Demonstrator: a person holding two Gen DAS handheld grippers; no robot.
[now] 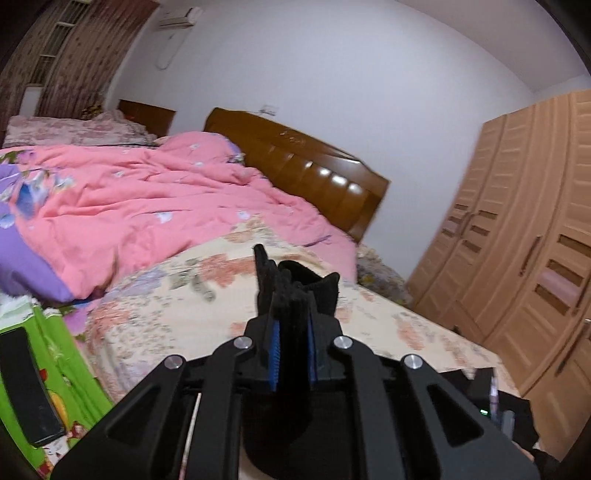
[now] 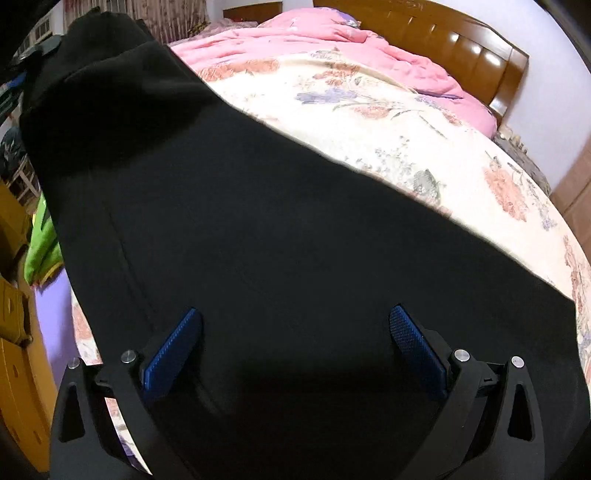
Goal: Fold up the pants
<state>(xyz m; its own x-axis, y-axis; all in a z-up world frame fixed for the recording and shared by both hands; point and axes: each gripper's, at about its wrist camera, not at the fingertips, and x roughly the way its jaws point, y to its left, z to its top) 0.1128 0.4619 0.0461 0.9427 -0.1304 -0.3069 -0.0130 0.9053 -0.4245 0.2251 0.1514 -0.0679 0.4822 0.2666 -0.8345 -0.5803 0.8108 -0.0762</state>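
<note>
Left wrist view: left gripper (image 1: 293, 325) is clamped on a bunched fold of the black pants (image 1: 295, 291), fabric pinched between the 2 blue pads (image 1: 274, 354) and sticking up past the fingertips in a crumpled peak. The gripper is raised above the floral bedsheet (image 1: 177, 317). A pink quilt (image 1: 155, 206) is heaped across the far half of the bed, reaching the brown wooden headboard (image 1: 314, 173). A tan wardrobe (image 1: 524, 229) stands at the right and a wall air conditioner (image 1: 179, 16) is up top left. A green printed cloth (image 1: 62, 391) with a flat black object (image 1: 27, 387) lying on it sits at the lower left edge. View is motion-blurred.

Right wrist view: right gripper (image 2: 295, 332) has its 2 fingers spread wide apart, blue pads (image 2: 171, 350) on each side, nothing between them. Black pants (image 2: 258, 240) fill most of the frame, spread over the near side of the floral bedsheet (image 2: 388, 122) and rising toward the upper left. Whether the pads touch the fabric I cannot tell. Pink quilt (image 2: 332, 33) and headboard (image 2: 461, 40) lie beyond. Yellow furniture (image 2: 14, 332) is at the left edge.
</note>
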